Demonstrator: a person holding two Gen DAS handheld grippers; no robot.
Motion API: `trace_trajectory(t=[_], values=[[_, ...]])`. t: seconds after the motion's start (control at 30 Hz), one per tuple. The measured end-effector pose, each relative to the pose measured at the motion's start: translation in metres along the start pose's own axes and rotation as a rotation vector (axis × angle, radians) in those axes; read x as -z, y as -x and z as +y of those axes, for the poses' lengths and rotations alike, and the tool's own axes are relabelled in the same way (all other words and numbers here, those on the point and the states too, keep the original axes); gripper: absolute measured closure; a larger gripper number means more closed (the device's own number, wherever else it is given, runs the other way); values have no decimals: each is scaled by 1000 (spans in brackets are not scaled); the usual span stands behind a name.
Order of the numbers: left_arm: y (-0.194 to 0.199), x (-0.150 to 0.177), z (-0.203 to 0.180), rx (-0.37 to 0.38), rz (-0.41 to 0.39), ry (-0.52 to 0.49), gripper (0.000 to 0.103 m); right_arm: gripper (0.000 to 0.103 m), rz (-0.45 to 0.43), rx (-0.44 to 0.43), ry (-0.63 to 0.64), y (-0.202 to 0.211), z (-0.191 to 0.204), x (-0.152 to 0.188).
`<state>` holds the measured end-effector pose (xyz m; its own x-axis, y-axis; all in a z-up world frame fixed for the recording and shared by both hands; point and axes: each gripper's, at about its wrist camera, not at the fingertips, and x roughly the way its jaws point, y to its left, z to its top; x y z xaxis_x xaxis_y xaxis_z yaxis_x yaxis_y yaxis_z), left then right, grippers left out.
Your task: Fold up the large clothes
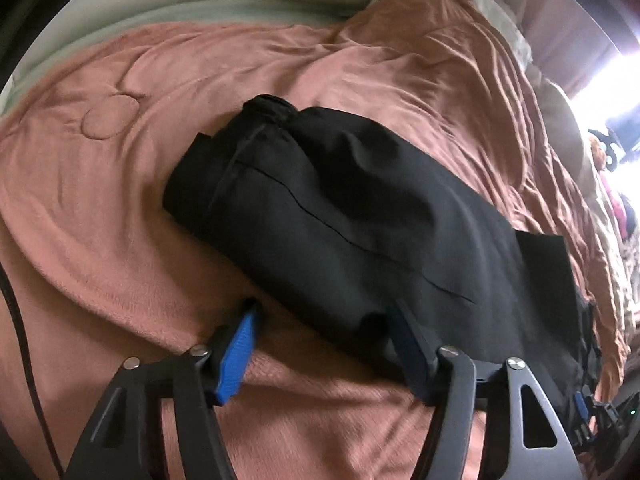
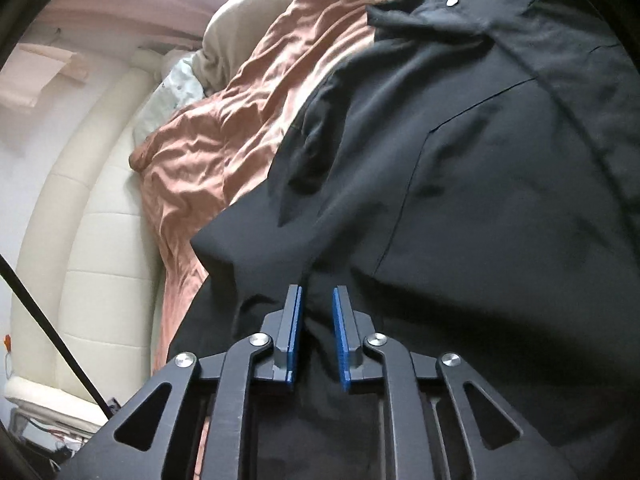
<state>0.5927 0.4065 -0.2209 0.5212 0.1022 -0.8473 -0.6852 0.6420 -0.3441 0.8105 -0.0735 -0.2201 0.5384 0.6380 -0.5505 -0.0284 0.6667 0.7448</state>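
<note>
A large black garment [image 1: 340, 208] lies part-folded on a salmon-pink blanket [image 1: 112, 208] that covers a bed. My left gripper [image 1: 322, 308] is open at the garment's near edge. Its left finger [image 1: 236, 356] is over bare blanket and its right finger [image 1: 408, 344] is over the black cloth. The pads do not press on the cloth. In the right wrist view the same black garment [image 2: 480, 200] fills most of the picture, with a collar and a metal snap at the top. My right gripper [image 2: 317, 292] is shut on a bunched fold of it, and creases run out from the pads.
A cream padded headboard [image 2: 100, 240] runs along the bed's side. Pale pillows [image 2: 240, 20] lie beyond the rumpled blanket [image 2: 208, 152]. A black cable [image 2: 48, 320] crosses the lower left. A bright window [image 1: 616, 80] glares at the right, with cluttered items below it.
</note>
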Motion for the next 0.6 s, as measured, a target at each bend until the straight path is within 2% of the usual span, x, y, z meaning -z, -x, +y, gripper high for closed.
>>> trace_trajectory(t=[0.1, 0.17, 0.23, 0.3, 0.33, 0.4, 0.47, 0.6], values=[[-1, -6, 0, -40, -41, -1, 58, 94, 17, 10, 19, -18, 4, -10], [1, -10, 1, -35, -55, 4, 88, 95, 41, -3, 19, -29, 6, -14], [6, -14, -2, -25, -62, -9, 97, 95, 66, 25, 34, -42, 8, -18], [21, -18, -9, 7, -90, -28, 99, 95, 117, 63, 47, -61, 8, -20], [26, -20, -13, 15, -102, -35, 100, 99, 129, 82, 48, -65, 7, -20], [44, -25, -25, 42, -131, -56, 100, 99, 135, 90, 33, -62, 7, -24], [63, -30, -39, 81, -160, -82, 101, 94, 127, 96, 25, -50, 12, -26], [105, -36, -75, 149, -219, -154, 101, 92, 87, 27, 41, -7, 22, -18]])
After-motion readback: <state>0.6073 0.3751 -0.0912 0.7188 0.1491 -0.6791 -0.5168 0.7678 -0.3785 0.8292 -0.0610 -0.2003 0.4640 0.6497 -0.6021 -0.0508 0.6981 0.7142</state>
